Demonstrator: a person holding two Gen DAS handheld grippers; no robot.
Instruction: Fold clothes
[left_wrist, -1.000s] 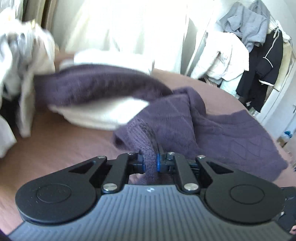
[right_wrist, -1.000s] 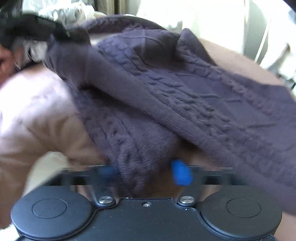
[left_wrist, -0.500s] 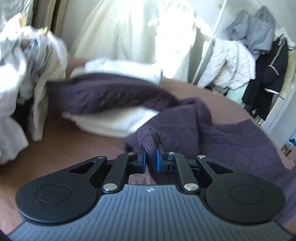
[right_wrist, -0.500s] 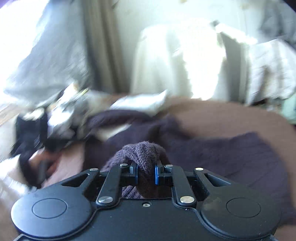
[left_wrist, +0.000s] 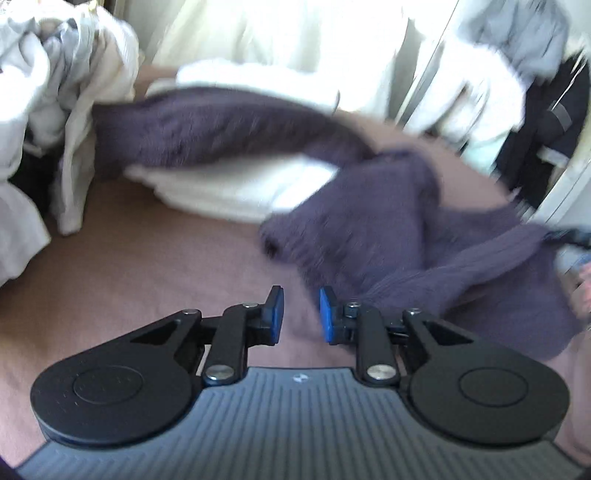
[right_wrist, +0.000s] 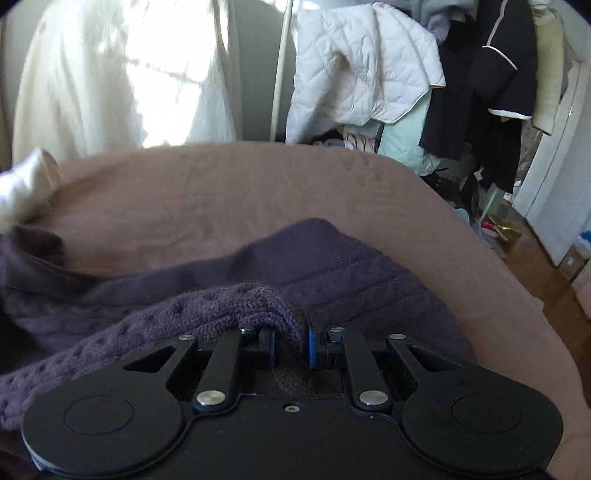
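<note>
The left gripper (left_wrist: 301, 314) sits low over a dusty-pink bed cover (left_wrist: 110, 280), its two blue-padded fingers (left_wrist: 276, 306) parted with only bare cover showing in the gap, so it grips nothing. Just ahead and to its right lies a dark purple cable-knit sweater (left_wrist: 388, 236), bunched in a soft heap on the cover; the picture is blurred here, so the knit's folds are hard to read. One long part of the sweater stretches away to the left, draped over a stack of folded white cloth (left_wrist: 229, 188). Farther left is a loose pile of pale grey and white garments (left_wrist: 48, 92). At the right edge of this view, the other gripper's black tip shows faintly beside the sweater. The right gripper (right_wrist: 290, 345) is clamped on a thick fold of the same purple sweater (right_wrist: 229, 310), which bulges up between its fingers; the rest of the knit spreads flat ahead and to the left on the bed cover (right_wrist: 221, 192). Beyond the bed's far edge hang a white quilted jacket (right_wrist: 362, 66) and dark coats (right_wrist: 491, 92) on the right, with bright cream curtains (right_wrist: 110, 74) to the left.
</note>
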